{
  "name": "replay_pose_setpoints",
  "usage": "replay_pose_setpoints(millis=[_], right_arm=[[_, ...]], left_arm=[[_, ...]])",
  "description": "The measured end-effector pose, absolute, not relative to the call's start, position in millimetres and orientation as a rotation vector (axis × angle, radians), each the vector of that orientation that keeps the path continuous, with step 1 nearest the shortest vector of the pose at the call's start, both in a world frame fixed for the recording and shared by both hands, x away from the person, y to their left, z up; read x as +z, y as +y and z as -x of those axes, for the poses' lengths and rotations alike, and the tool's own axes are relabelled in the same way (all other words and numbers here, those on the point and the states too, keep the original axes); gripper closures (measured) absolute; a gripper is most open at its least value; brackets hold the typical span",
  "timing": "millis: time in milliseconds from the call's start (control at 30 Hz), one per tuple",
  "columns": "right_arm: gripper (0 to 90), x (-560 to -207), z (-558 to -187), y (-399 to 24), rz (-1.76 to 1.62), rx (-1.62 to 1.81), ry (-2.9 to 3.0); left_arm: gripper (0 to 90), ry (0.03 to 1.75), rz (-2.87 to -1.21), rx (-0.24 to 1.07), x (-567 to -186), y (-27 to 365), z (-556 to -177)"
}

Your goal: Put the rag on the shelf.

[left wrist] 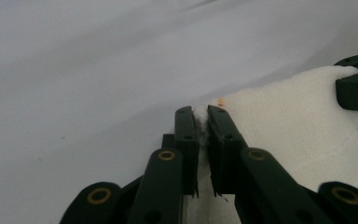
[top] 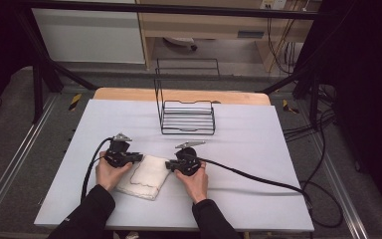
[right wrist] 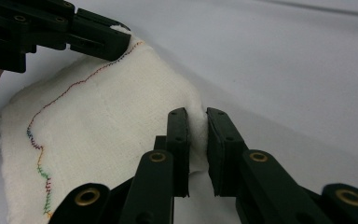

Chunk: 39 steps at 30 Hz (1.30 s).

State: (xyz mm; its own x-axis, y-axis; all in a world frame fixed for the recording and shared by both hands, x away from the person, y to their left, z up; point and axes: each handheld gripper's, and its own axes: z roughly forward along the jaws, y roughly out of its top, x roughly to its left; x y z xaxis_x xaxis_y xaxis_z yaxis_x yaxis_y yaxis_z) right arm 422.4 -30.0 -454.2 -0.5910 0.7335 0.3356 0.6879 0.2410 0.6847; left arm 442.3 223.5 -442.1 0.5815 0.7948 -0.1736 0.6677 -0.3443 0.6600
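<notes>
Fingers (left wrist: 198,140) of my left gripper (top: 138,157) and my right gripper (top: 170,165) are each clamped on a far corner of the folded white cloth (top: 146,177), lying on the surface (top: 258,149) between them, probably to lift it evenly.

Wire rack (top: 187,117) on grey table (top: 258,164)

The cloth (top: 146,176) lies on the table (top: 258,199), before the wire rack (top: 187,118), between left gripper (top: 138,158) and right gripper (top: 168,165).
</notes>
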Motion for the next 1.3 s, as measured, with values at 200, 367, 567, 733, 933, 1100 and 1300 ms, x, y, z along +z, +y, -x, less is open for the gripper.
replay_pose_setpoints(millis=[200, 367, 567, 733, 933, 1100, 1300], right_arm=[[82.4, -449, -420, -32, -1.335, 1.320, 2.423], [82.5, -439, -415, -35, -1.269, 1.363, 2.413], [82.5, -429, -409, -37, -1.190, 1.407, 2.384], [82.5, -421, -403, -38, -1.123, 1.448, 2.362], [82.5, -413, -399, -40, -1.089, 1.465, 2.340], [82.6, -402, -394, -43, -1.047, 1.480, 2.310], [82.7, -391, -391, -46, -1.014, 1.509, 2.277]], left_arm=[[83.9, 1.141, -2.062, 0.261, -434, 227, -438], [84.0, 1.109, -2.038, 0.296, -426, 229, -431], [84.0, 1.066, -2.007, 0.341, -415, 231, -421], [84.0, 1.035, -1.970, 0.371, -405, 237, -411], [84.0, 1.008, -1.942, 0.415, -397, 235, -403], [84.0, 0.988, -1.911, 0.440, -388, 234, -396], [84.0, 0.979, -1.869, 0.457, -379, 235, -389]])
